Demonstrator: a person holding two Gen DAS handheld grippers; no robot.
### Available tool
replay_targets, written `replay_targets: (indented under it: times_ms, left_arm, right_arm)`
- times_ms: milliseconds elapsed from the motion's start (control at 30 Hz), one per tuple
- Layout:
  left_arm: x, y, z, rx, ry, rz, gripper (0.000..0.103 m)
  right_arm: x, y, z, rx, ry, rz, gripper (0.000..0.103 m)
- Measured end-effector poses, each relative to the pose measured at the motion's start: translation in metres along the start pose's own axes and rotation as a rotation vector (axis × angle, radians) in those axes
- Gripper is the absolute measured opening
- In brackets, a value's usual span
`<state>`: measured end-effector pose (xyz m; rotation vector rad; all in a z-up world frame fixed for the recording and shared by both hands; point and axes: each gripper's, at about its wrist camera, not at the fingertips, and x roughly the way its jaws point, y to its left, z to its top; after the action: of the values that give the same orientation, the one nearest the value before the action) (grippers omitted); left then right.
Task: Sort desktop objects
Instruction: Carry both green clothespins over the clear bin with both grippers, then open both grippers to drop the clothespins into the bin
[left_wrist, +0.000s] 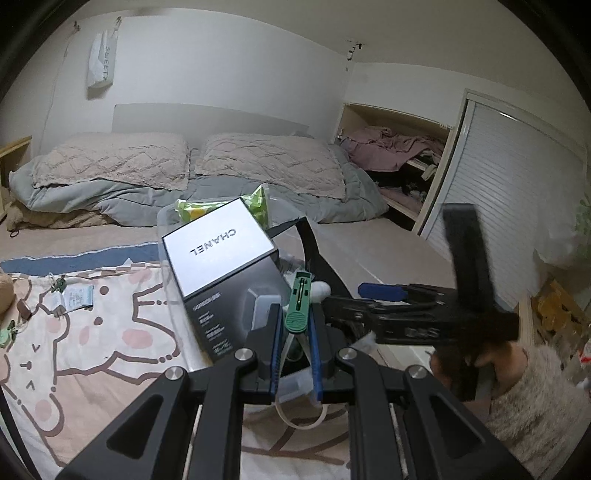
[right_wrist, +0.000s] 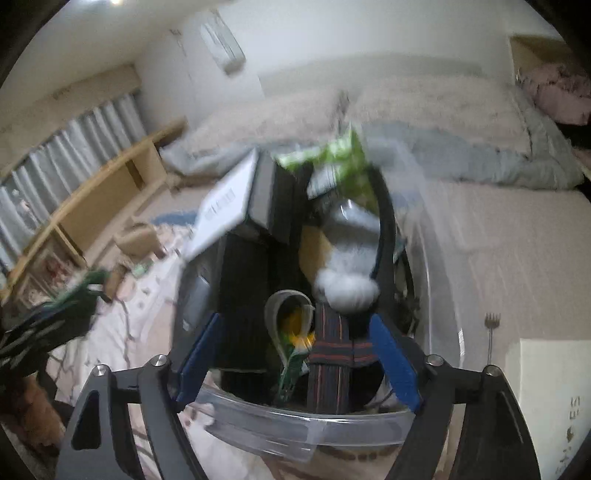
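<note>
My left tool (left_wrist: 295, 332) is clenched on a small green plastic clip-like object with a round ribbed end (left_wrist: 297, 308). Its long axis runs straight away from me, in line with the fingers, the round end nearest me and the narrow end pointing toward the clear plastic storage bin (left_wrist: 166, 266) just ahead. A pale looped strap (left_wrist: 299, 417) hangs below the fingers.

In that bin a black box with a white top face (left_wrist: 218, 251) lies tilted, its top printed "CHANEL"; the word reads upside down from my side. The small white print on its dark side is too fine to read. Behind it sits a green-and-white patterned packet (left_wrist: 258, 203). On the wall beyond the bed (left_wrist: 369, 251) hangs a white paper bag (left_wrist: 99, 62) lettered "SWEET", running vertically.

My right tool (right_wrist: 299, 354) stands released, its blue pads wide apart over the near end of the bin (right_wrist: 295, 424), gripping nothing. Between the pads lie a dark strap with red stripes (right_wrist: 332, 354), a grey loop over something yellow (right_wrist: 288, 314), and a fluffy white-and-grey plush piece (right_wrist: 347, 284). The box's white face (right_wrist: 225, 206) shows a barcode-like label, blurred past reading. A pale carton (right_wrist: 546, 398) at the right carries dark marks I cannot make out. The picture from this side is smeared.
</note>
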<state>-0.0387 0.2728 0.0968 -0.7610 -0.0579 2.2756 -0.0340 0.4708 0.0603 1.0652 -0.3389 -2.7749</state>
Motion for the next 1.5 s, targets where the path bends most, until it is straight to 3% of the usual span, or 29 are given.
replay_targets:
  times_ms: [300, 467, 733, 767, 833, 867, 900, 1300, 1500]
  left_arm:
    - [0.037, -0.027, 0.013, 0.011, 0.045, -0.034, 0.014]
    - [0.067, -0.039, 0.016, -0.022, 0.088, -0.05, 0.014]
    - [0.102, -0.053, 0.018, 0.0, 0.113, 0.012, 0.014]
    - [0.104, -0.053, 0.017, 0.007, 0.112, 0.026, 0.016]
    - [0.105, -0.056, 0.016, 0.03, 0.107, 0.083, 0.045]
    - [0.103, -0.056, 0.015, 0.032, 0.089, 0.104, 0.074]
    - [0.099, -0.055, 0.014, 0.031, 0.058, 0.116, 0.078]
    - [0.071, -0.045, 0.016, 0.029, -0.001, 0.153, 0.079]
    - [0.053, -0.039, 0.016, 0.058, -0.031, 0.177, 0.086]
  right_arm:
    - [-0.041, -0.039, 0.003, 0.126, -0.184, 0.081, 0.082]
    - [-0.047, -0.06, 0.009, 0.223, -0.216, 0.109, 0.082]
    - [-0.051, -0.065, 0.012, 0.233, -0.229, 0.122, 0.082]
    - [-0.051, -0.064, 0.011, 0.233, -0.228, 0.122, 0.082]
    - [-0.051, -0.064, 0.01, 0.23, -0.226, 0.127, 0.082]
    - [-0.051, -0.063, 0.01, 0.228, -0.224, 0.128, 0.082]
    - [-0.052, -0.062, 0.01, 0.227, -0.225, 0.129, 0.082]
    - [-0.056, -0.054, 0.011, 0.211, -0.239, 0.148, 0.082]
    - [-0.053, -0.043, 0.01, 0.166, -0.238, 0.126, 0.082]
